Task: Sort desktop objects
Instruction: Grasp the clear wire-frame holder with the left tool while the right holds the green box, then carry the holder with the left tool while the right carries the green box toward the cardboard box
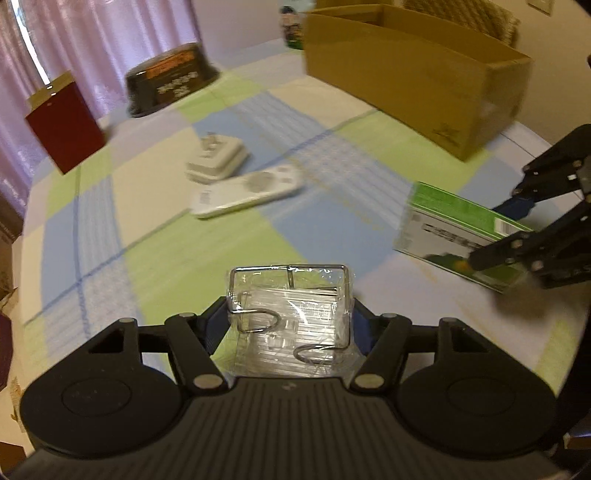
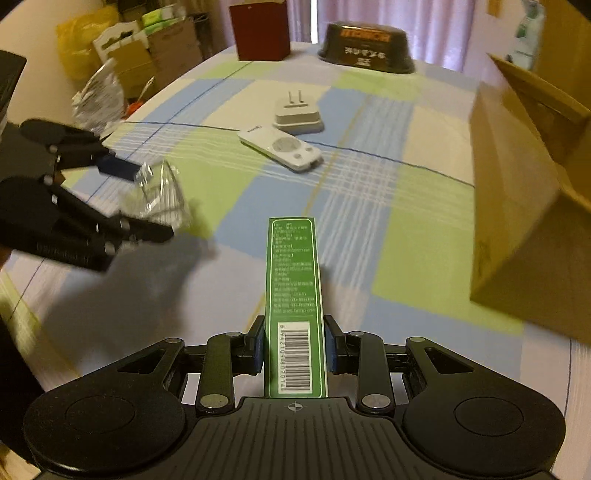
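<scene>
My left gripper point(image 1: 290, 325) is shut on a clear plastic packet with bent metal wire hooks point(image 1: 291, 314), held above the checked tablecloth. From the right wrist view that packet point(image 2: 160, 195) shows at the left in the same gripper point(image 2: 147, 201). My right gripper point(image 2: 294, 349) is shut on a slim green box with a barcode point(image 2: 294, 295), which points forward over the table. In the left wrist view the green box point(image 1: 458, 236) hangs at the right in that gripper point(image 1: 491, 230). A white remote point(image 1: 247, 195) point(image 2: 280, 147) and a white plug adapter point(image 1: 218, 157) point(image 2: 297, 116) lie mid-table.
An open brown cardboard box point(image 1: 417, 77) point(image 2: 528, 199) stands on the table's right side. A dark red box point(image 1: 62, 129) point(image 2: 260, 29) and a black bowl-shaped tub point(image 1: 170, 79) point(image 2: 365, 48) stand at the far end near pink curtains. Cartons and bags point(image 2: 125, 55) pile beyond the left edge.
</scene>
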`<state>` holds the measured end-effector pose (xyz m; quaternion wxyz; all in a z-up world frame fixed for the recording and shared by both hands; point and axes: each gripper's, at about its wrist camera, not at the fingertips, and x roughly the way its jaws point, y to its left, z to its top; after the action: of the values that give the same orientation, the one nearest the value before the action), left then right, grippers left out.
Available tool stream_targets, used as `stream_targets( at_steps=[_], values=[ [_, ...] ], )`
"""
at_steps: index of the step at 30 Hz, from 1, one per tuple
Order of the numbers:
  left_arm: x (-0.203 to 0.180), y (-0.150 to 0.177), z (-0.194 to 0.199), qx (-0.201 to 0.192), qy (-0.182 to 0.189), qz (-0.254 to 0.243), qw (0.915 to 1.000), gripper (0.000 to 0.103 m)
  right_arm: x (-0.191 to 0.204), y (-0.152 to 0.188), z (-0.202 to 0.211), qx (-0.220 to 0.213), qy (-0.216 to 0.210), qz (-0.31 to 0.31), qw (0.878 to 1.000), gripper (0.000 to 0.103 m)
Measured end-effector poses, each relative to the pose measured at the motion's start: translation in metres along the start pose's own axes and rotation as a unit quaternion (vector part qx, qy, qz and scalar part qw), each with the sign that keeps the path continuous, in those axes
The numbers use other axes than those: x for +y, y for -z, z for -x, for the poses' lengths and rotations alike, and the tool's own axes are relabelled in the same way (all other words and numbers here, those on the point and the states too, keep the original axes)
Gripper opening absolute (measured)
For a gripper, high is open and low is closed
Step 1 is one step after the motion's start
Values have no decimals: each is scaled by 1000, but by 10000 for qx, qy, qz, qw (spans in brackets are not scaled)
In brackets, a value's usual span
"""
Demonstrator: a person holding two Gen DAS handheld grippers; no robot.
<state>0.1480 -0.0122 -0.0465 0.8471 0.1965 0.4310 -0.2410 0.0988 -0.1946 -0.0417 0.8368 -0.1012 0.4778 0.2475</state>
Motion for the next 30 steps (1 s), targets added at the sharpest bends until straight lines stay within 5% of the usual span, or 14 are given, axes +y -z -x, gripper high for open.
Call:
stream_targets(
  at_steps=[7,19,23,30],
  values=[
    [-34,10,-4,-86,-153,88,9998,69,5,1,-1,-207,38,116,9997,30],
    [-35,14,-20,-88,-200,20,9998,74,-3,1,-14,-200,-71,-41,9998,30],
    [-35,14,-22,-44,-222,26,9997,61,-2,2,-15,-202,-51,-105,9997,30],
    [-40,10,4,-175,-242,286,9991,61,-5,6,9,-429,127,-296,9986,30]
  ],
)
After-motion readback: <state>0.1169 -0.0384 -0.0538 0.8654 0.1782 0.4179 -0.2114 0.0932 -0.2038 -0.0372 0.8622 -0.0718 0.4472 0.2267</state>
